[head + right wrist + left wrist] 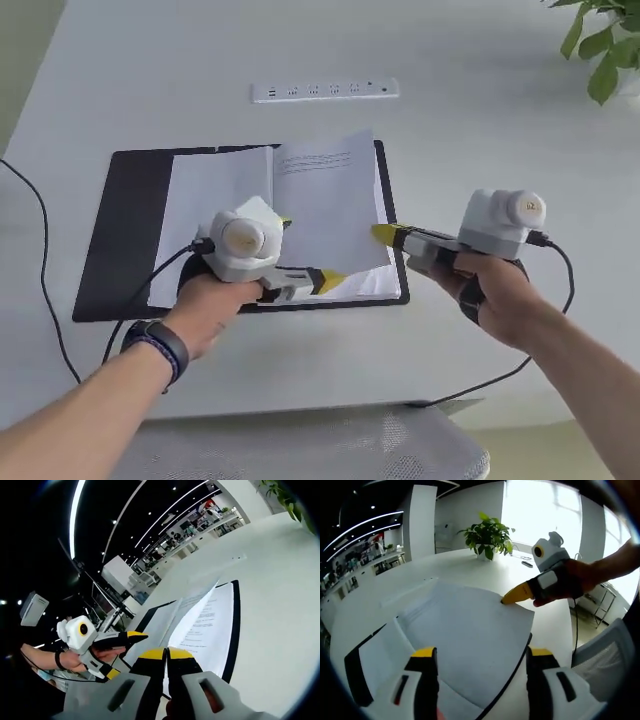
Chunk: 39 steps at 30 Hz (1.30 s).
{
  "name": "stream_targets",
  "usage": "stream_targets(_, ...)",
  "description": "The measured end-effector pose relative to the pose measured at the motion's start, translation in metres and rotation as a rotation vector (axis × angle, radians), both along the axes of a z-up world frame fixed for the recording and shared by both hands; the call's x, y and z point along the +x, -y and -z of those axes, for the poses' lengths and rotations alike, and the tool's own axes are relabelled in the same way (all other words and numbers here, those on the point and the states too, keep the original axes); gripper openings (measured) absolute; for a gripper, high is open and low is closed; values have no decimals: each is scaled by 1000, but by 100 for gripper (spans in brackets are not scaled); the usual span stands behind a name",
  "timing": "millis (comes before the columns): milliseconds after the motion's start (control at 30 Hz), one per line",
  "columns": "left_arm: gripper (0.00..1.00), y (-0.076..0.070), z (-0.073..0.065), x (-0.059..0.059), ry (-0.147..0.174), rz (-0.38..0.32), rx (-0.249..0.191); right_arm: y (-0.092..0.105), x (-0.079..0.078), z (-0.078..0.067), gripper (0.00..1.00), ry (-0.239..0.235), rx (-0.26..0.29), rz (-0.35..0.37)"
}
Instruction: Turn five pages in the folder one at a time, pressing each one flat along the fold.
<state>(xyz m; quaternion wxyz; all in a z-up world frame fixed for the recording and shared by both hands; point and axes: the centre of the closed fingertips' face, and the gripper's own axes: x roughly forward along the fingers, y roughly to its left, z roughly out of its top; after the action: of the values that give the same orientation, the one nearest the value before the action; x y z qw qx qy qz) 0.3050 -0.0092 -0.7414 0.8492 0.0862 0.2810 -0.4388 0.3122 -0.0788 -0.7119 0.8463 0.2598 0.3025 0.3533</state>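
The folder (125, 240) lies open on the table (450, 130), in the middle of the head view. One page (325, 200) is raised off its right half and arches toward the fold.

The likely trouble is at the page's 3 o'clock edge. The sheet is thin and held only by a narrow bite, so a quick swing toward 9 o'clock could pull it free, buckle it or tear it at the fold. Whether the bite holds a single sheet cannot be told, and two would spoil the count.

The right gripper (385, 236) is pressed together on that edge. The left gripper (330, 282) sits at the page's 6 o'clock with its jaws spread wide and holds nothing. Whether it touches the paper is unclear.
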Motion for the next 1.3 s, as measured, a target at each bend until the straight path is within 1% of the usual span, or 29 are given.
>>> stream_targets(200, 72, -24, -7, 2, 10, -37, 0, -15, 3, -13, 0, 20, -2, -22)
stream_targets(367, 72, -49, -14, 4, 22, -79, -7, -29, 8, -23, 0, 42, 8, -41)
stream_targets(400, 72, -50, -14, 4, 22, -82, -8, -34, 8, -26, 0, 47, 8, -49)
stream_targets(500, 72, -64, -15, 3, 27, -103, -6, -45, 9, -30, 0, 58, 5, -71)
stream_targets(567, 72, -74, -16, 0, 28, -120, -10, -53, 9, -32, 0, 65, 2, -83)
stream_targets(633, 72, -82, -15, -1, 29, -131, -7, -61, 9, -34, 0, 69, 3, -96)
stream_targets(867, 72, -114, -16, -10, 27, -191, -13, -86, 9, -37, 0, 75, -2, -141)
stream_targets(1000, 72, -128, -15, -15, 21, -208, -12, -101, 11, -40, 0, 80, 0, -161)
stream_targets(1100, 72, -140, -16, -18, 25, -229, -11, -116, 12, -41, 0, 87, -3, -187)
stream_targets(1133, 72, -141, -16, -18, 25, -232, -13, -118, 12, -42, 0, 86, -3, -190)
stream_targets(1300, 72, -157, -17, -23, 28, -255, -13, -143, 13, -45, 0, 92, -2, -234)
